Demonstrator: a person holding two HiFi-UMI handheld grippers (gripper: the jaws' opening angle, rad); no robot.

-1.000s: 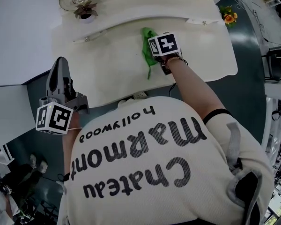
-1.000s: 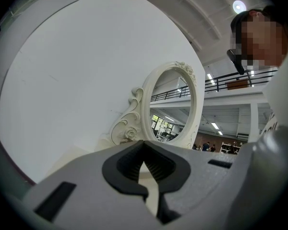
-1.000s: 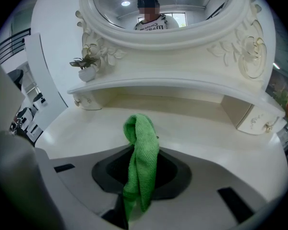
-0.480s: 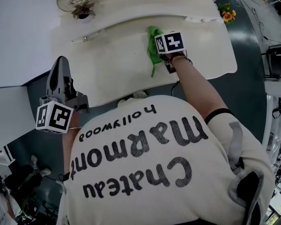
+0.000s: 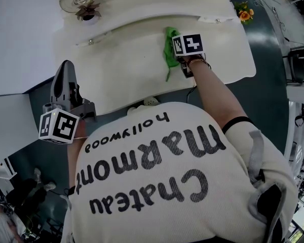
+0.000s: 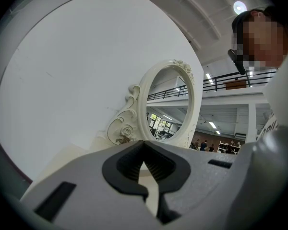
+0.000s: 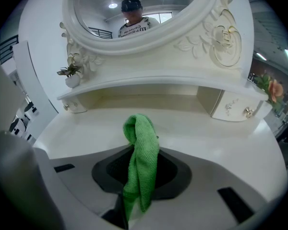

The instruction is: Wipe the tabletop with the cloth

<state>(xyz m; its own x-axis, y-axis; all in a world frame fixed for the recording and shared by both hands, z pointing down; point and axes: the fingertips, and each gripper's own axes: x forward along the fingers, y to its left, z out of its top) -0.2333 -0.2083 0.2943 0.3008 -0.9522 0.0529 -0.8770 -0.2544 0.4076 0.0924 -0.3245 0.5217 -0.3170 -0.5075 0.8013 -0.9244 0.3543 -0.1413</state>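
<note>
Two grippers are in the person's hands, and they are held very differently. The right arm reaches straight out from the shoulder, putting the right gripper [image 5: 181, 55] over the far middle of the cream tabletop [image 5: 121, 70], close to the low raised shelf [image 7: 149, 87] at the back. The left arm is bent in against the body, so the left gripper [image 5: 66, 74] sits off the table's near left edge, pointing up toward the white wall and the oval mirror [image 6: 170, 104] in its carved frame. A small potted plant [image 5: 87, 11] stands at the shelf's left end, a little drawer with knobs [image 7: 235, 107] at its right, and orange flowers [image 5: 243, 15] lie beyond the right corner. None of these is near the right gripper. Its jaws pinch a green cloth [image 7: 140, 152], which bunches forward from between them onto the tabletop. The left jaws are pressed together with nothing between them.
</note>
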